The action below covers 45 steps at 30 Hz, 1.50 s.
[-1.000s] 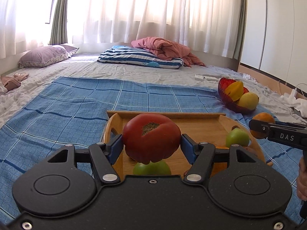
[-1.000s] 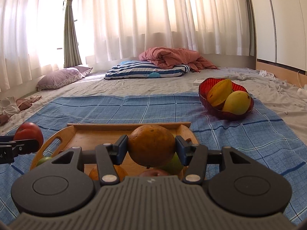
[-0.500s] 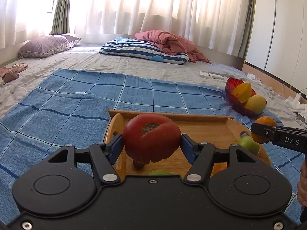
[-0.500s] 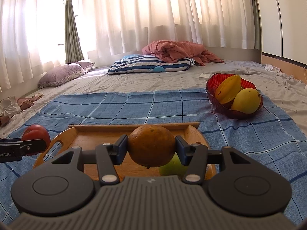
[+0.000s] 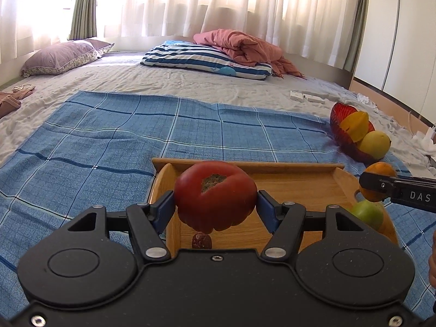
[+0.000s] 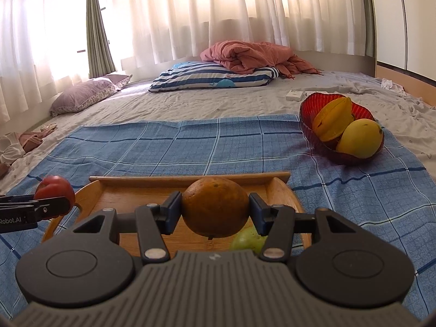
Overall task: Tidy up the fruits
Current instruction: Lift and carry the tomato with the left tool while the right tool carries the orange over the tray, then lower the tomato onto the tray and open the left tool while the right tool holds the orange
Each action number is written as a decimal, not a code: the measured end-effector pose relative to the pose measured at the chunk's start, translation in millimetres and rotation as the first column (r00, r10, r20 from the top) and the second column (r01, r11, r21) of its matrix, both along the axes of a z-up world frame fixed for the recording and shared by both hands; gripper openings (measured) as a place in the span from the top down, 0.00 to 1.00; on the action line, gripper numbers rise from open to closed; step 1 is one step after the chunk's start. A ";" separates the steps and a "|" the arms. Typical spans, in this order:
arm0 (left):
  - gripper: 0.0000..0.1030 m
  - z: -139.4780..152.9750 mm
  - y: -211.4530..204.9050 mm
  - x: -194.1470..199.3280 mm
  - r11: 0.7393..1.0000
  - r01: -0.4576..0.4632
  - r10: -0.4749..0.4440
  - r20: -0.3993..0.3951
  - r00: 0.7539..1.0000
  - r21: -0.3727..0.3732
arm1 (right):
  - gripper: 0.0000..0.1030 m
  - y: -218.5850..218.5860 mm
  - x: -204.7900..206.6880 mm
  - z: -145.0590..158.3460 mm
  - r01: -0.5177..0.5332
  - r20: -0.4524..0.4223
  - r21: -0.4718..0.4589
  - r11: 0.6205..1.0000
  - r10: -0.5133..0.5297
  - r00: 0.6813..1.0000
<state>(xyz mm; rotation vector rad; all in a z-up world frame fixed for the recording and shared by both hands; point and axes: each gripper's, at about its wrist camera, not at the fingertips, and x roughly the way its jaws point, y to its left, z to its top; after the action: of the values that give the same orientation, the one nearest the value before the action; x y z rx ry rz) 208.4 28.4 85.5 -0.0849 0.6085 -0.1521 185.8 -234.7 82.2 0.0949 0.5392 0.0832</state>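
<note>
My left gripper (image 5: 215, 208) is shut on a red tomato (image 5: 215, 204) and holds it above the left part of the wooden tray (image 5: 299, 188). My right gripper (image 6: 215, 214) is shut on an orange (image 6: 215, 211) above the same tray (image 6: 152, 190). A green apple (image 5: 366, 214) lies at the tray's right side, and shows under the orange (image 6: 249, 241). A small brown fruit (image 5: 201, 241) lies on the tray below the tomato. A red glass bowl (image 6: 309, 122) with a starfruit (image 6: 331, 118) and a yellow mango (image 6: 359, 137) stands to the right.
The tray sits on a blue checked cloth (image 5: 109, 141) spread over a grey bed. A striped pillow (image 5: 204, 60), a pink blanket (image 5: 245, 47) and a purple pillow (image 5: 60, 57) lie at the far end. Small white boxes (image 5: 308, 96) lie near the bowl.
Both grippers have risen with their fruit and tilted down a little. More of the tray floor shows, and the green fruit under the tomato is out of sight.
</note>
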 end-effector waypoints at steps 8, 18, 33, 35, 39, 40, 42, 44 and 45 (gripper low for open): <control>0.39 -10.5 -2.1 22.5 1.000 -0.001 0.001 -0.043 0.999 0.003 | 0.45 3.1 27.5 -2.3 -0.004 -0.061 -0.013 1.000 0.003 0.998; 0.39 -26.8 -0.4 43.2 1.000 -0.015 0.016 -0.091 0.996 0.013 | 0.45 14.5 51.1 -22.1 -0.022 -0.130 -0.037 0.999 0.016 0.991; 0.39 -39.8 -3.9 53.6 1.000 -0.010 0.013 -0.127 0.992 0.027 | 0.45 28.9 67.5 -43.9 -0.032 -0.197 -0.056 0.998 0.021 0.980; 0.39 -41.2 -4.1 55.1 1.000 -0.011 0.014 -0.131 0.991 0.028 | 0.45 29.5 69.0 -45.1 -0.033 -0.203 -0.055 0.998 0.022 0.979; 0.39 -44.5 -4.9 57.8 0.999 -0.014 0.018 -0.140 0.990 0.032 | 0.45 30.6 70.5 -47.5 -0.032 -0.212 -0.060 0.998 0.018 0.977; 0.39 -45.2 -5.6 58.3 0.999 -0.014 0.018 -0.142 0.990 0.032 | 0.45 30.6 70.7 -48.0 -0.033 -0.211 -0.061 0.998 0.020 0.977; 0.39 -46.7 -6.3 58.7 0.999 -0.013 0.017 -0.143 0.990 0.035 | 0.45 30.8 70.9 -48.3 -0.034 -0.210 -0.064 0.997 0.020 0.977; 0.39 -47.2 -6.9 59.0 0.999 -0.013 0.018 -0.144 0.989 0.036 | 0.45 30.3 71.5 -48.5 -0.036 -0.209 -0.062 0.997 0.022 0.978; 0.39 -48.2 -6.7 59.4 0.999 -0.012 0.018 -0.145 0.989 0.038 | 0.45 30.0 71.6 -48.9 -0.036 -0.208 -0.062 0.997 0.022 0.978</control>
<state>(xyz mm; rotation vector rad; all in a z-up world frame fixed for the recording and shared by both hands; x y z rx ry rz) 267.7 21.7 37.3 -0.0653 0.7555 -0.1209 257.4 -204.6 33.3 0.0313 0.7509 0.0843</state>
